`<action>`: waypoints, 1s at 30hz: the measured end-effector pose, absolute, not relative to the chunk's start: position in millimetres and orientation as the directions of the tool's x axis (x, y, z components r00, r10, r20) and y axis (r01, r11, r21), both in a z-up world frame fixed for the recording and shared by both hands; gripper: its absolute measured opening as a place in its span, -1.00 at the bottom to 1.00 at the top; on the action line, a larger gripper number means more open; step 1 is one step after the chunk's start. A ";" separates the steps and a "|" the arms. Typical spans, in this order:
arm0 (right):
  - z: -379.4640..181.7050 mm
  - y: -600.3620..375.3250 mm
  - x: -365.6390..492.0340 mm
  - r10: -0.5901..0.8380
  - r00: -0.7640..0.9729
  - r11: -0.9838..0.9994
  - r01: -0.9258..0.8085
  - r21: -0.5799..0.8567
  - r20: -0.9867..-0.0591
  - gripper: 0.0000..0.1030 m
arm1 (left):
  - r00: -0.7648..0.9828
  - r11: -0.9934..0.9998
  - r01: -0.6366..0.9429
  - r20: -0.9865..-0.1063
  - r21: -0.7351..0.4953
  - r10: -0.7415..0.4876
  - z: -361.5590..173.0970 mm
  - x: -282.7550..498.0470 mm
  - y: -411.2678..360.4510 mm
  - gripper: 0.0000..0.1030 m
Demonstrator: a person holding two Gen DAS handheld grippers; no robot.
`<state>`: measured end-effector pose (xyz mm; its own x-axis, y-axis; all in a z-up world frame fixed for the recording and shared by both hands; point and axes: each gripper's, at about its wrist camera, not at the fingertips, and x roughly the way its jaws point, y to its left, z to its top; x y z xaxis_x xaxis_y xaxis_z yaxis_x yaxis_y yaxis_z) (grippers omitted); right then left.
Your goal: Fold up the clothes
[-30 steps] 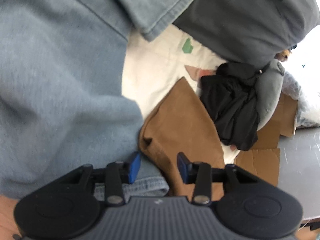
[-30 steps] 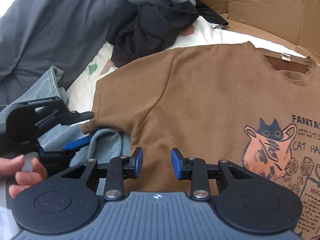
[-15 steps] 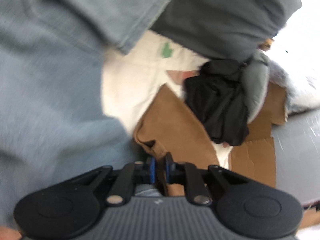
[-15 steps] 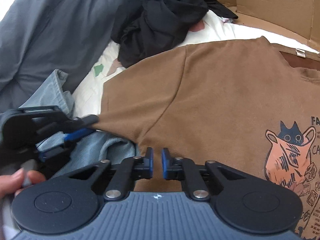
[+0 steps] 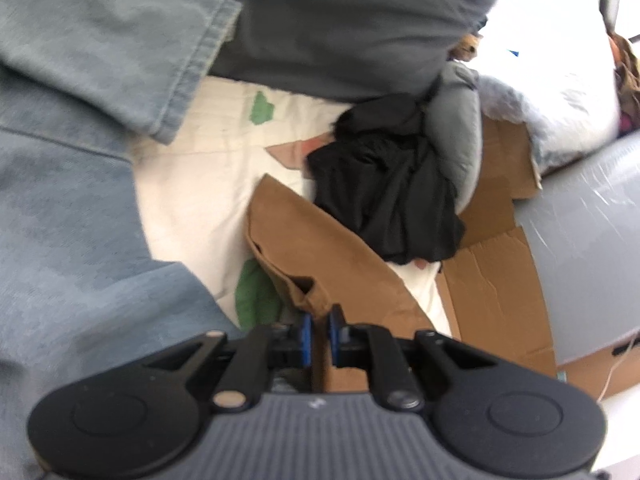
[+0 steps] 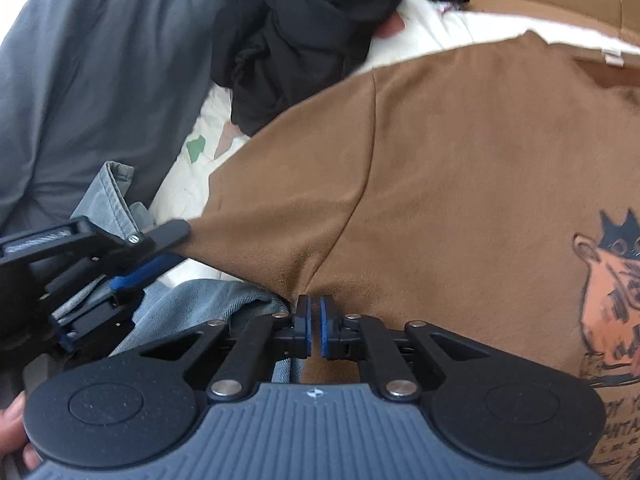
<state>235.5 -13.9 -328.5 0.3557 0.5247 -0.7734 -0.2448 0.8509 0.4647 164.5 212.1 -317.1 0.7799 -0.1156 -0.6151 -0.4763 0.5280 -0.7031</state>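
A brown T-shirt (image 6: 460, 168) with a cat print lies spread on the white sheet (image 5: 200, 184). In the left wrist view its sleeve (image 5: 320, 248) runs up from my left gripper (image 5: 318, 322), which is shut on the sleeve hem, and the cloth shows between the blue pads. In the right wrist view that left gripper (image 6: 180, 244) pulls the sleeve end out to the left. My right gripper (image 6: 314, 328) is shut at the shirt's underarm, where the brown fabric puckers toward its tips.
Light blue denim (image 5: 60, 200) covers the left side and lies under the sleeve. A dark grey garment (image 5: 340, 20) and a crumpled black garment (image 5: 384, 192) lie beyond the shirt. Cardboard (image 5: 492, 280) borders the sheet at the right. A hand (image 6: 12, 420) shows at the lower left.
Both grippers went from open to shut on the brown shirt. The left one took the sleeve hem and lifted it off the denim. The right one moved to the underarm.
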 end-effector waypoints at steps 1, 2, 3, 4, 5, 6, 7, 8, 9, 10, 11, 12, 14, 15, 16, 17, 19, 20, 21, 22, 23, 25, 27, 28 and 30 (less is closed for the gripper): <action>-330.9 -11.7 236.3 0.524 0.349 0.851 -0.250 0.462 -0.777 -0.97 | 0.786 0.533 -0.460 -0.605 -0.710 -0.127 -315.9 165.1 211.0 -0.84; -333.3 -9.7 237.1 0.523 0.343 0.851 -0.255 0.459 -0.780 -0.97 | 0.789 0.539 -0.446 -0.598 -0.714 -0.139 -314.5 166.1 209.3 -0.84; -335.7 -8.8 237.1 0.520 0.338 0.853 -0.256 0.455 -0.784 -0.98 | 0.792 0.546 -0.432 -0.592 -0.718 -0.152 -312.9 167.2 207.2 -0.85; -338.2 -7.9 237.1 0.517 0.334 0.854 -0.257 0.452 -0.788 -0.98 | 0.794 0.553 -0.416 -0.584 -0.722 -0.166 -311.4 168.4 204.7 -0.85; -340.5 -7.1 237.1 0.515 0.330 0.856 -0.257 0.449 -0.791 -0.98 | 0.797 0.561 -0.396 -0.576 -0.727 -0.184 -310.1 169.5 200.9 -0.85; -342.2 -6.8 237.0 0.514 0.331 0.856 -0.256 0.449 -0.792 -0.98 | 0.797 0.568 -0.380 -0.570 -0.730 -0.200 -309.1 170.5 197.3 -0.86; -343.7 -6.4 236.8 0.513 0.331 0.857 -0.256 0.448 -0.792 -0.98 | 0.797 0.574 -0.364 -0.564 -0.734 -0.216 -308.5 171.2 193.7 -0.86; -345.1 -5.6 236.5 0.511 0.333 0.857 -0.260 0.444 -0.793 -0.97 | 0.795 0.575 -0.352 -0.560 -0.739 -0.233 -308.8 171.3 190.4 -0.86; -346.4 -5.0 236.8 0.510 0.333 0.858 -0.263 0.441 -0.793 -0.95 | 0.793 0.574 -0.341 -0.556 -0.744 -0.249 -309.5 171.3 187.4 -0.86; -347.8 -5.1 237.3 0.512 0.332 0.857 -0.263 0.443 -0.792 -0.94 | 0.792 0.568 -0.336 -0.552 -0.751 -0.261 -311.0 170.7 185.2 -0.86; -349.5 -6.4 238.7 0.519 0.329 0.853 -0.259 0.453 -0.789 -0.90 | 0.790 0.563 -0.332 -0.549 -0.757 -0.273 -312.4 170.1 183.1 -0.86; -351.2 -7.6 240.1 0.526 0.325 0.849 -0.254 0.463 -0.786 -0.90 | 0.788 0.559 -0.326 -0.546 -0.762 -0.284 -314.0 169.6 181.4 -0.86; -354.6 -10.0 242.9 0.540 0.318 0.841 -0.243 0.484 -0.779 -0.86 | 0.788 0.545 -0.308 -0.530 -0.780 -0.313 -317.8 168.8 178.6 -0.86; -356.3 -11.3 244.3 0.548 0.314 0.836 -0.238 0.494 -0.776 -0.87 | 0.788 0.537 -0.301 -0.522 -0.788 -0.325 -319.7 168.1 177.6 -0.86; -357.9 -12.3 245.5 0.554 0.311 0.832 -0.235 0.502 -0.772 -0.87 | 0.788 0.533 -0.297 -0.519 -0.792 -0.331 -321.3 167.4 176.3 -0.86; -358.0 -10.9 245.4 0.554 0.313 0.832 -0.249 0.496 -0.772 -0.87 | 0.788 0.533 -0.292 -0.516 -0.794 -0.337 -322.6 166.8 174.5 -0.86; -358.1 -8.2 245.3 0.553 0.317 0.831 -0.278 0.482 -0.771 -0.87 | 0.784 0.532 -0.284 -0.513 -0.797 -0.350 -325.5 165.5 171.2 -0.86; -357.1 -7.0 245.4 0.550 0.317 0.832 -0.287 0.475 -0.773 -0.87 | 0.781 0.537 -0.281 -0.514 -0.796 -0.354 -326.6 164.9 169.3 -0.86; -355.5 -8.6 245.0 0.550 0.319 0.833 -0.283 0.476 -0.772 -0.87 | 0.779 0.544 -0.277 -0.517 -0.792 -0.356 -327.1 164.6 167.8 -0.86; -353.9 -10.2 244.5 0.549 0.321 0.833 -0.280 0.477 -0.772 -0.87 | 0.776 0.552 -0.272 -0.519 -0.788 -0.358 -327.4 164.3 166.5 -0.86; -352.3 -11.8 244.1 0.549 0.323 0.834 -0.276 0.478 -0.771 -0.86 | 0.774 0.560 -0.268 -0.522 -0.784 -0.359 -327.6 164.3 165.4 -0.87; -349.1 -15.1 243.2 0.548 0.326 0.835 -0.268 0.480 -0.771 -0.82 | 0.768 0.571 -0.259 -0.524 -0.779 -0.367 -328.9 165.0 164.7 -0.87; -344.1 -21.3 239.3 0.545 0.338 0.838 -0.258 0.481 -0.767 -0.60 | 0.765 0.581 -0.254 -0.528 -0.773 -0.368 -330.1 165.7 164.5 -0.87; -341.0 -25.9 236.0 0.543 0.348 0.839 -0.252 0.481 -0.764 -0.49 | 0.764 0.584 -0.252 -0.529 -0.772 -0.370 -330.6 165.9 164.4 -0.87; -336.1 -38.4 228.6 0.536 0.364 0.844 -0.254 0.473 -0.761 -0.26 | 0.761 0.594 -0.246 -0.532 -0.766 -0.371 -330.4 166.6 163.6 -0.87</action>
